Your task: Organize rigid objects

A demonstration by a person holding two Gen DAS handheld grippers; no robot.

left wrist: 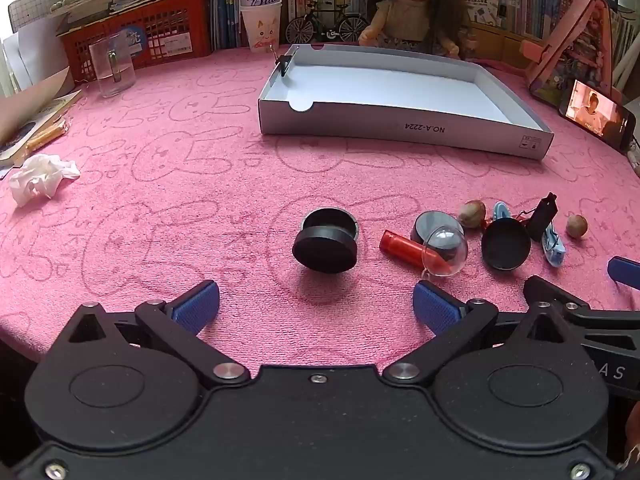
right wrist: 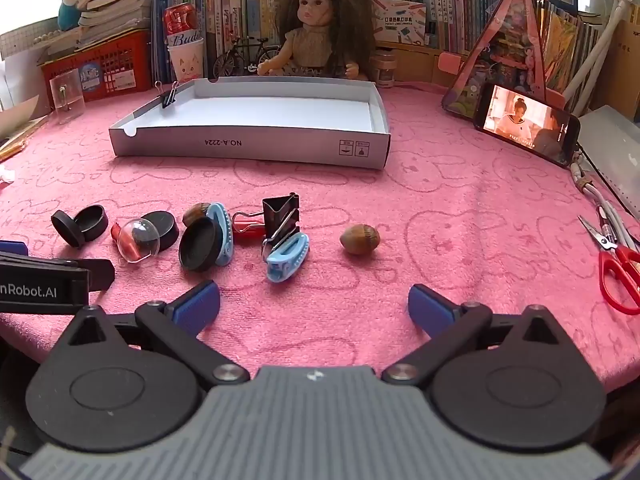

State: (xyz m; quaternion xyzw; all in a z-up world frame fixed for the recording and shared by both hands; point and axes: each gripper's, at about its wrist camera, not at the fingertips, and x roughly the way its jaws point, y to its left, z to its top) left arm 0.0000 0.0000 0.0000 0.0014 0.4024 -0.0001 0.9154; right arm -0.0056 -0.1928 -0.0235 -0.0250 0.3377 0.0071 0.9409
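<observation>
A shallow white box (left wrist: pixel 404 126) (right wrist: pixel 256 148) lies on the pink cloth at the back, with a black binder clip (left wrist: pixel 285 64) (right wrist: pixel 170 96) on its left wall. In front of it small items are scattered: a black round case with its lid leaning on it (left wrist: pixel 325 240) (right wrist: pixel 80 224), a red tube (left wrist: pixel 400 246) under a clear dome (left wrist: pixel 446 250) (right wrist: pixel 138 240), a black lid (left wrist: pixel 506 244) (right wrist: pixel 200 244), blue hair clips (right wrist: pixel 286 258), a black binder clip (right wrist: pixel 282 210) and two nuts (left wrist: pixel 577 226) (right wrist: pixel 359 239). My left gripper (left wrist: pixel 316 306) hangs open just before the black case. My right gripper (right wrist: pixel 314 306) is open, near the blue clip and the nut.
A doll (right wrist: pixel 316 40), books, a red basket (left wrist: pixel 156 36), a can on a paper cup (left wrist: pixel 260 12) and a glass (left wrist: pixel 112 66) line the back. A phone (right wrist: pixel 526 124) leans at the right, red scissors (right wrist: pixel 620 272) lie at the right edge, crumpled tissue (left wrist: pixel 40 178) at the left.
</observation>
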